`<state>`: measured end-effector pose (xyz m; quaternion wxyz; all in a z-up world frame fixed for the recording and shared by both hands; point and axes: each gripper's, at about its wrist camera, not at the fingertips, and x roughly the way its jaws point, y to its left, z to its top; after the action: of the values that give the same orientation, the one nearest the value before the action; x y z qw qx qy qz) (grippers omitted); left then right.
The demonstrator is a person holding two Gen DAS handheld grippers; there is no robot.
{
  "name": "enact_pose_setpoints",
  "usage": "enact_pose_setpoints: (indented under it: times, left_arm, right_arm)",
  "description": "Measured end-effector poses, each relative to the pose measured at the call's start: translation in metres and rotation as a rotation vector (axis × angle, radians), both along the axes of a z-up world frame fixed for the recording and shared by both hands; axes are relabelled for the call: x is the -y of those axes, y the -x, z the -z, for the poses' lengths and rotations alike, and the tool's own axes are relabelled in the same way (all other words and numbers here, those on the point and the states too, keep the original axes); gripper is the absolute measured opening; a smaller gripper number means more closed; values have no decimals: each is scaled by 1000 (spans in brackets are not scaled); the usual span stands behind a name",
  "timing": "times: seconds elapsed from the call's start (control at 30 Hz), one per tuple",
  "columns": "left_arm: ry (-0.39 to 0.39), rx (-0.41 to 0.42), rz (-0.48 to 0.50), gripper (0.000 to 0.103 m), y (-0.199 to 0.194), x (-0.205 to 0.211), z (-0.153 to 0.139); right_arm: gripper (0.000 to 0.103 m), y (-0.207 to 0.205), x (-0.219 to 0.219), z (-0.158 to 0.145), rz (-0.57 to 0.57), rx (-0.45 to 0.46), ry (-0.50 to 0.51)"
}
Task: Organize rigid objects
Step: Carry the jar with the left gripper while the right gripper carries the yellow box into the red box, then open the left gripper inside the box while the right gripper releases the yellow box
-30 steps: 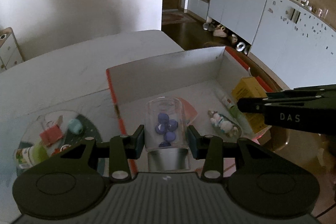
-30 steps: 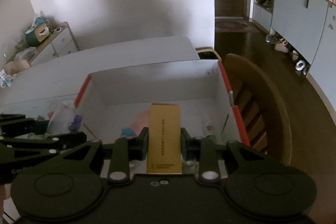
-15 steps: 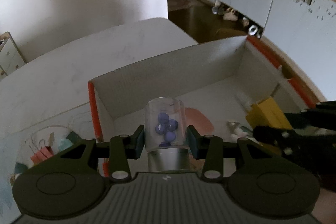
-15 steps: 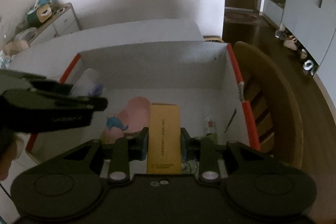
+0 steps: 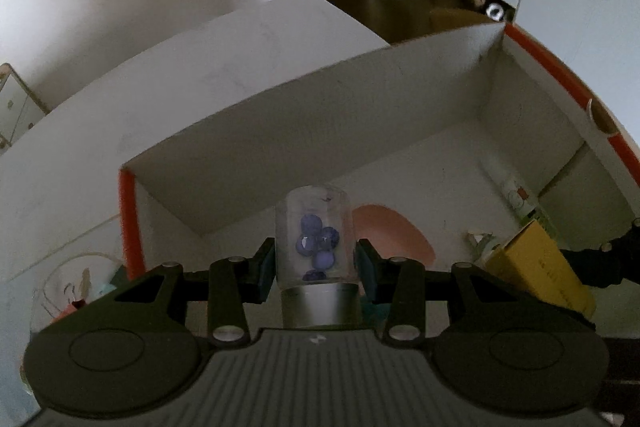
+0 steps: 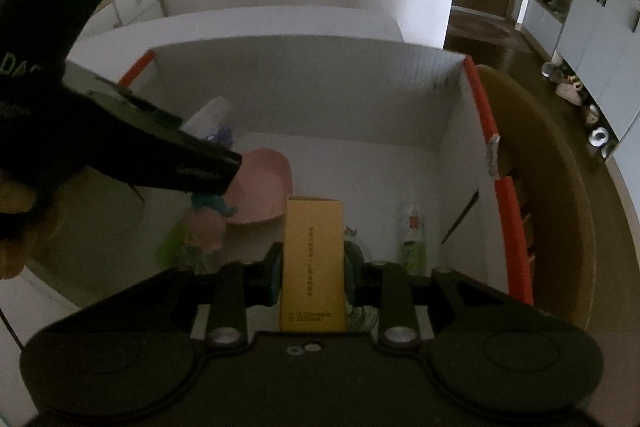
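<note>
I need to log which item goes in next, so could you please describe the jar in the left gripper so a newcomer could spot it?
Look at the large white cardboard box with orange edges on the table. Over its near left part, the left gripper clamps a small clear jar with a silver cap. Unlike the pink dish and yellow carton nearby, it is see-through with dark blue beads inside.

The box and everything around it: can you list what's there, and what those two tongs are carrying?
cardboard box: one, white with orange rims, on the table
pink dish: one, on box floor
small bottle: one, white and green, box floor, right side
clear jar: one, blue beads inside, silver cap, held over box
yellow carton: one, held over box
wooden chair: one, right of box
left tongs: shut on jar
right tongs: shut on carton
</note>
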<state>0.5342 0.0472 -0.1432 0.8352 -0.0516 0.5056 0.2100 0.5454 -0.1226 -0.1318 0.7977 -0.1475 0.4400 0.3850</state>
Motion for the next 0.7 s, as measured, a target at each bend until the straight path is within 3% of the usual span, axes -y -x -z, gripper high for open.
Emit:
enact_pose_setpoints:
  times: [0.37,0.7]
  left_arm:
    - [55,-73,-55,41,-3,-16,12]
    - [58,-102,-63,41,-5,-17,7]
  right_arm:
    - [30,1,-3,-1,15,2,6]
    - [35,-6,6,-5,25,-5,2]
